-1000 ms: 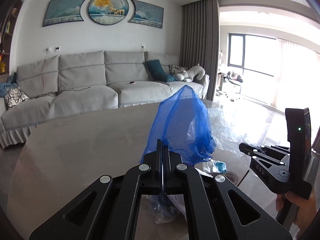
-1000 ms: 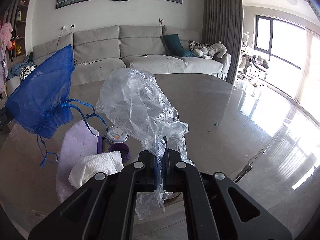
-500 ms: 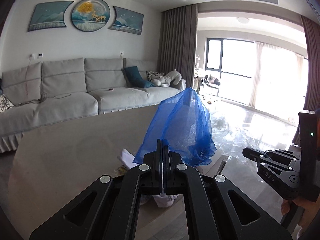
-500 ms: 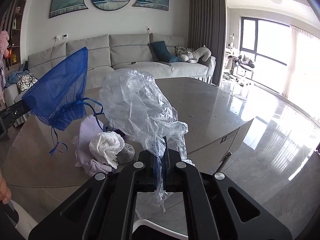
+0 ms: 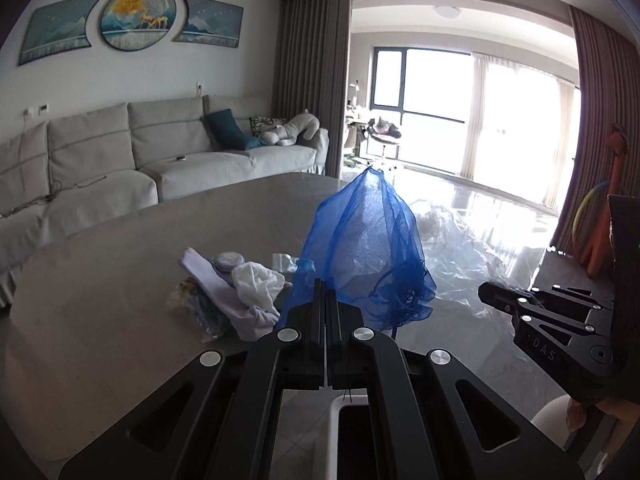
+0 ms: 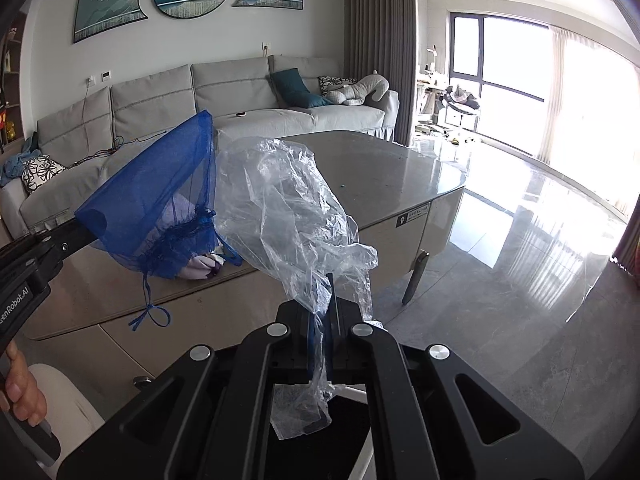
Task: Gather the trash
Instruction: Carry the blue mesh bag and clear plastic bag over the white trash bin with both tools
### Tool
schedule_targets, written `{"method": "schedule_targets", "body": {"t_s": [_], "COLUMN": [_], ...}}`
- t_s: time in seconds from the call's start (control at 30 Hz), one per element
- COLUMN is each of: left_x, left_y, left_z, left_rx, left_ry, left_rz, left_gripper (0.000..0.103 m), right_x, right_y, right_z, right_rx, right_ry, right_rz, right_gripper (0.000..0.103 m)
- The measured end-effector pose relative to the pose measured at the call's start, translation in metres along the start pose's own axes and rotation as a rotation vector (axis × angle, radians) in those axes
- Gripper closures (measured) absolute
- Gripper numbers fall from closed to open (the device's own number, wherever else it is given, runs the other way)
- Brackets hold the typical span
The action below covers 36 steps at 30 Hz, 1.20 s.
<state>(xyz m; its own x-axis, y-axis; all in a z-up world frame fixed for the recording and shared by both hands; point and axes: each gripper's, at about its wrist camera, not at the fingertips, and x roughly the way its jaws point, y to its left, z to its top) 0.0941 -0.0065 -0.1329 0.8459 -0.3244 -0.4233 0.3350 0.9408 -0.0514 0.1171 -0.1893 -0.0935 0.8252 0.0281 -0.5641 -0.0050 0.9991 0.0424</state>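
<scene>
The grey stone-look counter [image 5: 120,272] stood in front of the sofa. A small heap lay on it: a lilac cloth [image 5: 224,300], with a crumpled white towel [image 5: 256,280] on top, a round tin [image 5: 229,260] just behind the cloth, and a small clear wrapper [image 5: 285,260] beside the towel.

mesh bag [image 5: 368,248]: deep blue, see-through
plastic film [image 6: 288,208]: clear, colourless
left hand-held gripper [image 5: 325,300]: black, silver bolts
right hand-held gripper [image 6: 325,300]: black, silver bolts
counter [image 5: 120,280]: grey-beige, glossy
cloth [image 5: 256,280]: white
fabric [image 5: 224,300]: pale lilac
sofa [image 6: 240,92]: light grey
cushion [image 6: 294,86]: teal
</scene>
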Motion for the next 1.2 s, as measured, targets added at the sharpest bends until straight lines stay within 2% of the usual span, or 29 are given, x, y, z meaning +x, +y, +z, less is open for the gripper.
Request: {"method": "schedule_targets", "body": {"t_s": [0.27, 0.57, 0.7, 0.8, 1.2], "left_x": [-0.001, 0.009, 0.019, 0.024, 0.065], "left_y": [-0.025, -0.055, -0.065, -0.074, -0.107], "left_z": [-0.020, -0.041, -0.054, -0.063, -0.129], "left_rx": [0.046, 0.081, 0.109, 0.129, 0.228], "left_ry": [0.054, 0.112, 0.148, 0.171, 0.344], "left_rz": [-0.018, -0.084, -0.087, -0.088, -0.109], "left_gripper": [0.103, 0.103, 0.103, 0.103, 0.103], "right_x": [-0.016, -0.032, -0.034, -0.033, -0.010], "right_y": [-0.011, -0.023, -0.025, -0.027, -0.031], "right_z": [-0.028, -0.051, -0.061, -0.069, -0.097], "right_rx": [0.048, 0.074, 0.079, 0.091, 0.106], "right_ry": [0.026, 0.036, 0.040, 0.057, 0.142], "right_rz": [-0.023, -0.074, -0.109, -0.103, -0.120], "right_gripper": [0.099, 0.099, 0.099, 0.099, 0.098]}}
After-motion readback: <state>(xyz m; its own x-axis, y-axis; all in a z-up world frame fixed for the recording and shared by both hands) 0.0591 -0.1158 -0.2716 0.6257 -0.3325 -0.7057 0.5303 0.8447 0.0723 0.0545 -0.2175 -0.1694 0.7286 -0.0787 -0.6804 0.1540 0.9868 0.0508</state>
